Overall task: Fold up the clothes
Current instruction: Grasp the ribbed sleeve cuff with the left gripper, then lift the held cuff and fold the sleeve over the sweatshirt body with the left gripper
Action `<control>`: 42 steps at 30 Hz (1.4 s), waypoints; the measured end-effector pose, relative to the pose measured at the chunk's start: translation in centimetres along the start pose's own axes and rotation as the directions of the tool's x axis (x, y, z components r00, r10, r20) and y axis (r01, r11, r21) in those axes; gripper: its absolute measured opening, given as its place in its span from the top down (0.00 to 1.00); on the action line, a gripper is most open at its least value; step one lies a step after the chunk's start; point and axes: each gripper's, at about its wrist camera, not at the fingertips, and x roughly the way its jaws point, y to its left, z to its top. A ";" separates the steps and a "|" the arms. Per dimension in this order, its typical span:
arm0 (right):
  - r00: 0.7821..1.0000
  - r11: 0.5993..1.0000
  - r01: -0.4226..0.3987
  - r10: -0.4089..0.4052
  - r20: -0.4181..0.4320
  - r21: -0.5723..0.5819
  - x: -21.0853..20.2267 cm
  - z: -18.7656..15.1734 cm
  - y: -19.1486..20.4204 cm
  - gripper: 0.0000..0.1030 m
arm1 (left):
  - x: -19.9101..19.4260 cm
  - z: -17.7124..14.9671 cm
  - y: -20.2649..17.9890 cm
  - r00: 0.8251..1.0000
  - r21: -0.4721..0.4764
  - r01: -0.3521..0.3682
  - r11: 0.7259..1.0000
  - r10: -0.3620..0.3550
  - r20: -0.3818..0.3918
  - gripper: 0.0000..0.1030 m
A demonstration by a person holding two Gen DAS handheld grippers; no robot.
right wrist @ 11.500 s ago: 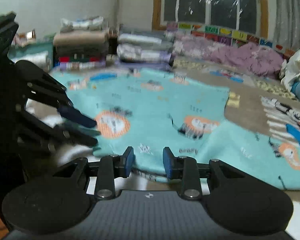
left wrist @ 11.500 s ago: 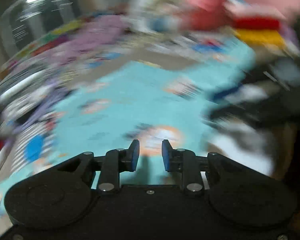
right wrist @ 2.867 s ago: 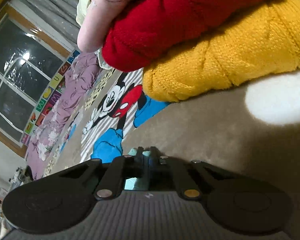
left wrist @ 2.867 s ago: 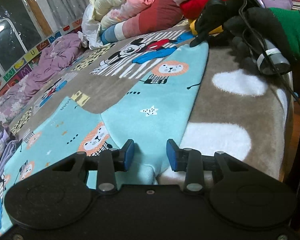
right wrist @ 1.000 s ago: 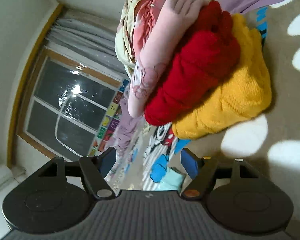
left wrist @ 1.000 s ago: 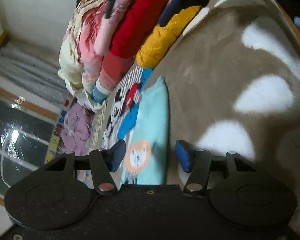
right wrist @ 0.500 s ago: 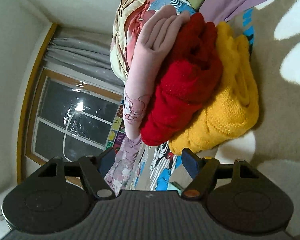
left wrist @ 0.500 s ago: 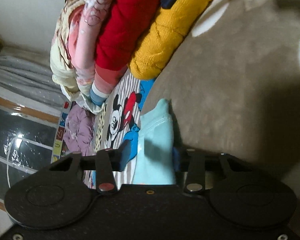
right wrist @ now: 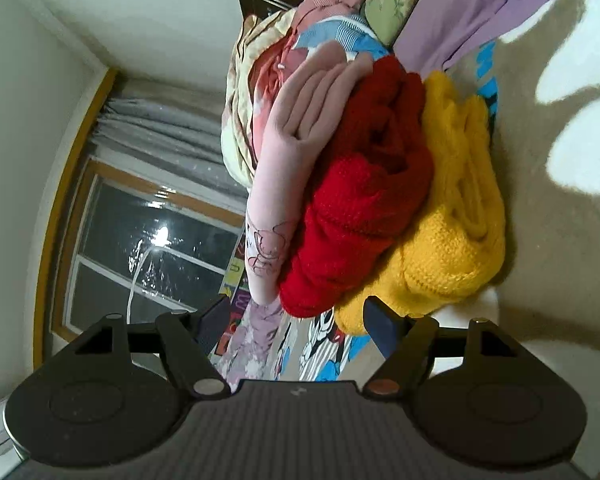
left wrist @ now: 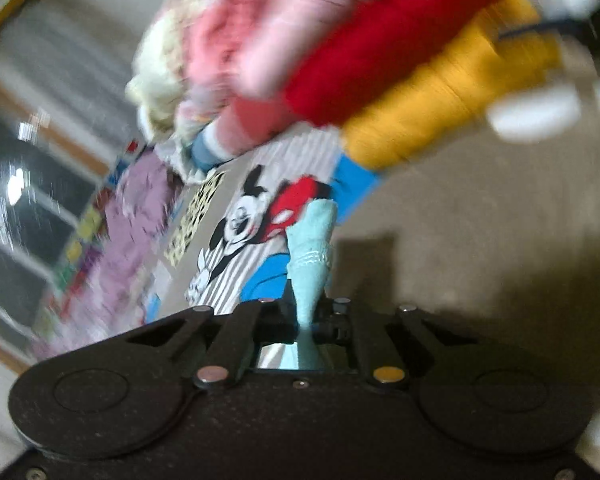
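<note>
Two grippers are seen, each from its own wrist camera. The left gripper [left wrist: 309, 316] is clamped on a bunched end of teal cloth [left wrist: 311, 256], which is pinched between the closed jaws and stands up out of them toward the far side. That view is blurred. Beyond the cloth a Mickey print [left wrist: 256, 224] is spread on the brown blanket [left wrist: 480, 240], whose white patches [left wrist: 536, 112] show at the far right. A dark shadow is cast on the blanket to the right of the gripper.

The right gripper [right wrist: 296, 330] is held with its jaws well apart and nothing between them. Far ahead of it a pile of folded clothes is stacked: a yellow sweater [right wrist: 440, 248] lies against the blanket [right wrist: 560, 280], a red sweater [right wrist: 360, 208] is pressed to its left, and a pink garment [right wrist: 288, 168] with a line drawing lies left of that. A purple cloth [right wrist: 480, 4] is draped at the far right of the pile, and a cream-and-pink quilt [right wrist: 244, 96] is bundled at its far left. The teal cloth is not seen from this camera. A dark window [right wrist: 152, 240] with a wooden frame and a grey curtain [right wrist: 160, 120] is seen at the left, below a white wall [right wrist: 100, 8].
</note>
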 end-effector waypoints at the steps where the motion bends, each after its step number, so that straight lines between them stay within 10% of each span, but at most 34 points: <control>1: 1.000 1.000 -0.004 0.004 -0.002 -0.006 0.0 -0.1 0.1 0.29 | -0.8 0.0 1.8 1.000 -0.069 0.025 0.997 -0.024 0.012 0.95; 7: 0.984 0.989 -0.103 0.086 -0.156 -0.106 1.1 -4.2 3.0 0.21 | -6.7 -2.8 13.9 0.976 -0.415 0.194 0.889 -0.130 0.178 0.96; 15: 0.895 0.849 -0.265 0.039 -0.445 -0.457 2.9 -16.3 12.1 0.20 | -10.6 -8.0 24.0 0.982 -0.657 0.170 0.734 -0.069 0.177 0.96; 19: 0.842 0.740 -0.301 -0.089 -0.532 -0.601 3.4 -23.4 15.2 0.18 | -12.5 -11.9 26.5 0.983 -0.761 0.162 0.628 -0.036 0.180 0.96; 24: 0.783 0.657 -0.301 -0.243 -0.573 -0.691 3.7 -30.7 16.7 0.18 | -14.4 -15.7 28.3 0.977 -0.810 0.176 0.559 -0.001 0.212 0.96; 33: 0.788 0.406 -0.291 -0.412 -0.458 -0.866 2.9 -37.6 17.2 0.33 | -17.9 -23.0 31.0 0.941 -0.858 0.253 0.447 0.092 0.326 0.96; 42: 0.857 0.150 -0.269 -0.414 -0.308 -0.951 2.5 -40.2 17.6 0.42 | -17.6 -31.6 32.7 0.932 -0.915 0.262 0.308 0.164 0.322 0.96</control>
